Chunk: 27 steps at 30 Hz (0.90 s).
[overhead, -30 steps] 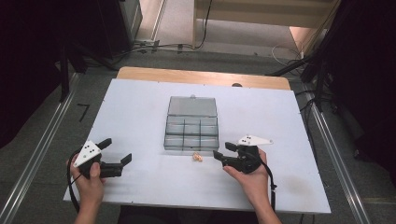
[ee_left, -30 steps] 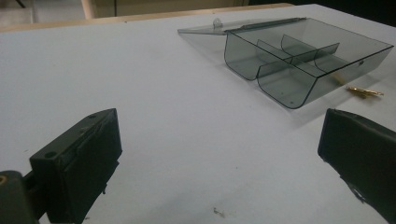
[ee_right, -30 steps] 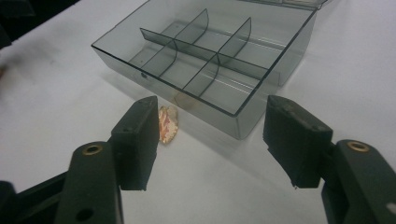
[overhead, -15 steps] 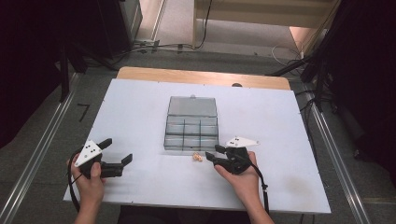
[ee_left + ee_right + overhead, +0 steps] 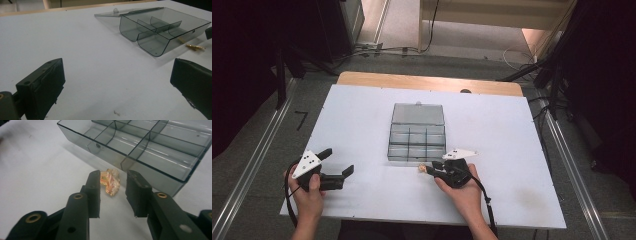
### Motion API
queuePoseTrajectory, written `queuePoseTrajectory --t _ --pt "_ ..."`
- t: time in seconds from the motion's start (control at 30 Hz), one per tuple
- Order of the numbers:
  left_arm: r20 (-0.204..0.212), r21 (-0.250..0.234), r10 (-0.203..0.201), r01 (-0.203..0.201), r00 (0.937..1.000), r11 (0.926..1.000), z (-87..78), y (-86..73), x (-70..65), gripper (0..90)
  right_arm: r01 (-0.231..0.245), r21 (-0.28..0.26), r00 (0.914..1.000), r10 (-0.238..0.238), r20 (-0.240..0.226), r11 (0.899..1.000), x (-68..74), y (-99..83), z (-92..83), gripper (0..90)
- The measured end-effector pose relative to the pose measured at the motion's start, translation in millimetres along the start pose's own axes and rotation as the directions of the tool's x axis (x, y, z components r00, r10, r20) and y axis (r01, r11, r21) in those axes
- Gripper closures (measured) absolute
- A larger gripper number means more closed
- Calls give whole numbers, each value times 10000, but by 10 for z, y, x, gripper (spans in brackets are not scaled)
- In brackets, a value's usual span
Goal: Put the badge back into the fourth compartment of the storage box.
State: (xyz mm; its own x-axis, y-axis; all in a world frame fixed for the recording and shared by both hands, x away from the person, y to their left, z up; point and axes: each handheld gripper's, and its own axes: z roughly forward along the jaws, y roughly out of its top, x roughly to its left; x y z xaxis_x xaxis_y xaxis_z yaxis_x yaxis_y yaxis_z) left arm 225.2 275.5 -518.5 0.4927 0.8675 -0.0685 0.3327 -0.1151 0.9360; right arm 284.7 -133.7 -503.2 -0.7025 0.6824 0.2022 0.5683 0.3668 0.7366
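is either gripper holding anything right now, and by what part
Nothing is held. The right gripper is open around the small gold piece; the left gripper is open.

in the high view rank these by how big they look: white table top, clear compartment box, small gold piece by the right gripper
1. White table top
2. Clear compartment box, lid open
3. Small gold piece, a speck at the right gripper

In the high view the gold bits (image 5: 422, 168) by the box (image 5: 417, 131) are showing too small to identify — the right gripper (image 5: 432, 171) is covering part of them. The box's far corners are running off the right gripper view's edge — the left gripper's (image 5: 117, 85) bodies too.
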Motion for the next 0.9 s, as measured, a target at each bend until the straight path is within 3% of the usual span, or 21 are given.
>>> queuePoseTrajectory --t 0.1,0.2,0.37,0.53,0.63,0.9 --pt "-1 21 23 -23 10000 10000 1 0 -3 0 -47 90 10000 46 52 9999 7 -2 35 705" --pt "9 29 23 -23 10000 10000 2 0 -3 0 -323 239 9993 319 183 9992 22 -14 115 813" --pt "15 58 75 -75 10000 10000 6 0 -7 0 -560 137 9979 556 340 9983 45 -27 169 870" --pt "23 122 142 -142 9999 9998 15 1 -16 0 -1314 -146 9913 1315 106 9912 75 -20 209 813" --pt "17 157 170 -170 9999 9997 19 2 -20 0 -1504 -107 9881 1507 301 9886 80 -17 221 764" --pt "28 203 210 -210 9998 9996 26 2 -25 0 -1223 32 9913 1220 491 9925 102 -16 238 647"
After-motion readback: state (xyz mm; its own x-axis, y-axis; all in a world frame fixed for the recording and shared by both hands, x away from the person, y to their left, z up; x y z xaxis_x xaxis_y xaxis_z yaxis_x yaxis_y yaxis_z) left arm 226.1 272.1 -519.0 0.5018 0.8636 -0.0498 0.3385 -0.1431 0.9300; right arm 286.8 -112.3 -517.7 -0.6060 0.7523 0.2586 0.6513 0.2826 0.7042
